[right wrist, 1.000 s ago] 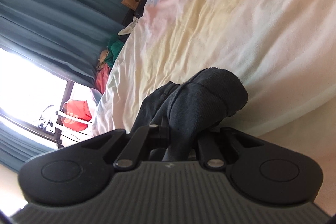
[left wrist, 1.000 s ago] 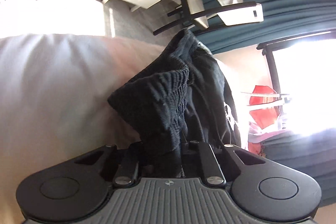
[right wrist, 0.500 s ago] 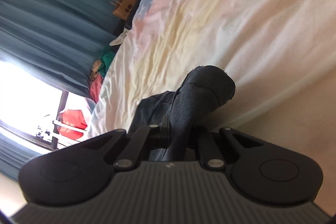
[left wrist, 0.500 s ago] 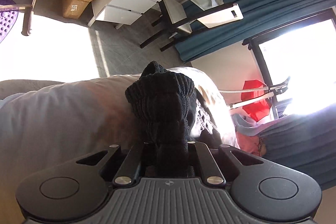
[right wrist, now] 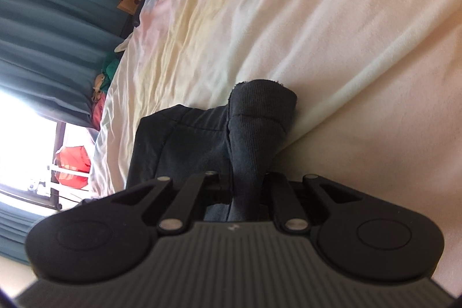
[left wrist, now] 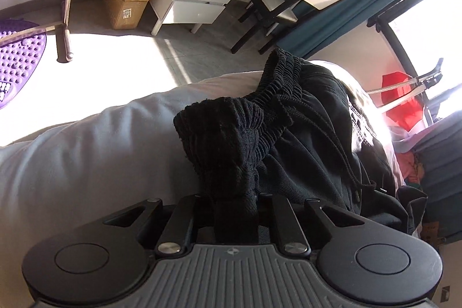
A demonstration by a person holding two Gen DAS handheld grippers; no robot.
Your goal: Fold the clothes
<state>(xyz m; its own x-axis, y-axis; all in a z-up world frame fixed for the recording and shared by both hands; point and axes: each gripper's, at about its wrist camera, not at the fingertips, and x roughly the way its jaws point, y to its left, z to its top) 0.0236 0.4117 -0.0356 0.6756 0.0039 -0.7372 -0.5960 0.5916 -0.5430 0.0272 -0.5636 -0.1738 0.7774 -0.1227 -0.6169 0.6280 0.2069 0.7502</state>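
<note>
In the left wrist view, the left gripper (left wrist: 235,210) pinches the ribbed waistband of the black trousers (left wrist: 311,140), its jaws opening a little with cloth between them; the rest lies bunched on the bed (left wrist: 86,152) toward centre right. In the right wrist view, the right gripper (right wrist: 245,198) is clamped on a ribbed cuff, jaws also easing, the leg flat at lower centre. By my reading one fold is being laid down; smoothing and further folds remain
</note>
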